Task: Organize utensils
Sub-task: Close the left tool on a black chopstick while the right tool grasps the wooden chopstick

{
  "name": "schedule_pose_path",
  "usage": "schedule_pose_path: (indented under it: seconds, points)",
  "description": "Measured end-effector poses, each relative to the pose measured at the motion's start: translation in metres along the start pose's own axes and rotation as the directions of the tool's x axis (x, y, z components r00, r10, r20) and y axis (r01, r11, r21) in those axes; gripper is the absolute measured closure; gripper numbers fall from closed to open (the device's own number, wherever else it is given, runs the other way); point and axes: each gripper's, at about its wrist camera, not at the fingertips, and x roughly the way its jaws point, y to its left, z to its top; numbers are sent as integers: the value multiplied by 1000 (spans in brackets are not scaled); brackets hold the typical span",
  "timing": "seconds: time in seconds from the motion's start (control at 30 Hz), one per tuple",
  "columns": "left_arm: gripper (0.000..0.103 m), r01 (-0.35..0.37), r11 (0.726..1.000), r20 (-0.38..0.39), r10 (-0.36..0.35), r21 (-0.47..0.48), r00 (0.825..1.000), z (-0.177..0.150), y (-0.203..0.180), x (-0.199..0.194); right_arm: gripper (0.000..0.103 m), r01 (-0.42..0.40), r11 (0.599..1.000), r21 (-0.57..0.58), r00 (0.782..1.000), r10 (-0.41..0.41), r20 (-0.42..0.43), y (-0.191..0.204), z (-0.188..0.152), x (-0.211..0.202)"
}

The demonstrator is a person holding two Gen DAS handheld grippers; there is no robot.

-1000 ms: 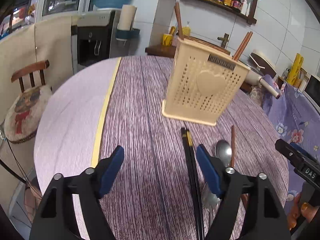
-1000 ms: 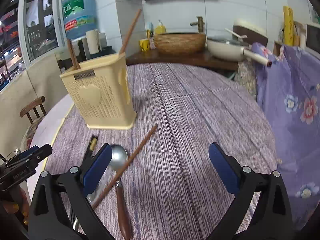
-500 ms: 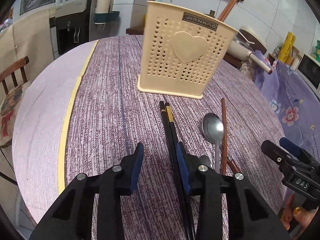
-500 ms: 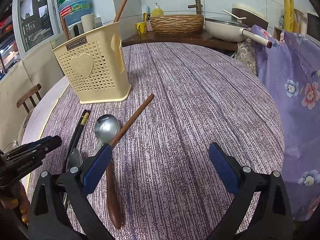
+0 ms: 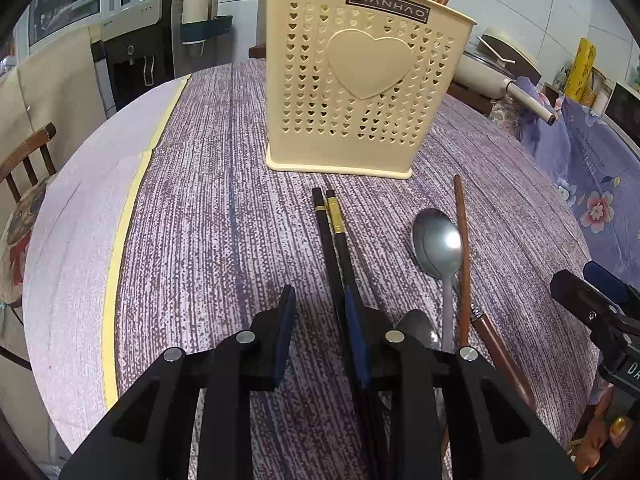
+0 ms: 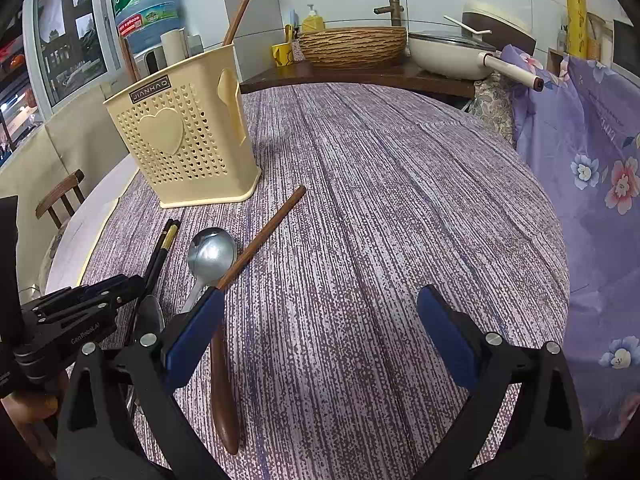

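Round counter (image 5: 224, 184) under a purple streaked cloth, with a yellow strip and a pale bare margin at far left. White tiled wall behind; water dispenser (image 5: 136, 60) at far left, wooden chair (image 5: 28, 160) at left edge, side shelf with woven basket (image 6: 352, 46) and cream pan (image 6: 448, 54) at far right, flowered purple fabric (image 6: 592, 168) at right.

Cream perforated holder (image 5: 360, 92) upright on the far half of the counter, brown sticks rising from its top. Lying flat on the near side: black chopsticks (image 5: 332, 232), steel spoon (image 5: 438, 246) to their right, brown wooden chopstick (image 5: 462, 248) just right of the spoon, touching its edge. A wooden-handled utensil (image 6: 224, 392) near the spoon handle.

Left tongs (image 5: 320, 332): narrow gap, closing, low over the counter. Black chopsticks pass under or against the right pad (image 5: 356, 336); nothing seen in the gap between the pads; contact cannot be told.

Right tongs (image 6: 316, 336): wide apart, nothing clamped, above bare cloth right of the utensils.
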Motion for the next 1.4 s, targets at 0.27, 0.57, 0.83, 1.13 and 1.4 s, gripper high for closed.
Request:
schedule_pose_path:
  seconds: [0.27,0.57,0.83,1.13,1.4]
  points:
    - [77,-46,998,-2,46,31,999,5,-5,7,7,-1,1000,-8,1000,1,-11,4,-1,4]
    - [91,-66,998,-22,65,-25,998,18,23,11,8,8,1000,7,999,-7,-46,2,8,16]
    - [91,-66,997,-32,65,-45,997,27,37,16,39,-38,996,81,991,47,-122,13,44,54]
    - [91,-56,997,-29,55,-54,998,33,40,19,60,41,994,106,982,-21,-186,27,59,98]
    - [91,-96,994,-21,95,-54,995,38,35,25,65,117,991,57,981,-106,-165,43,62,107]
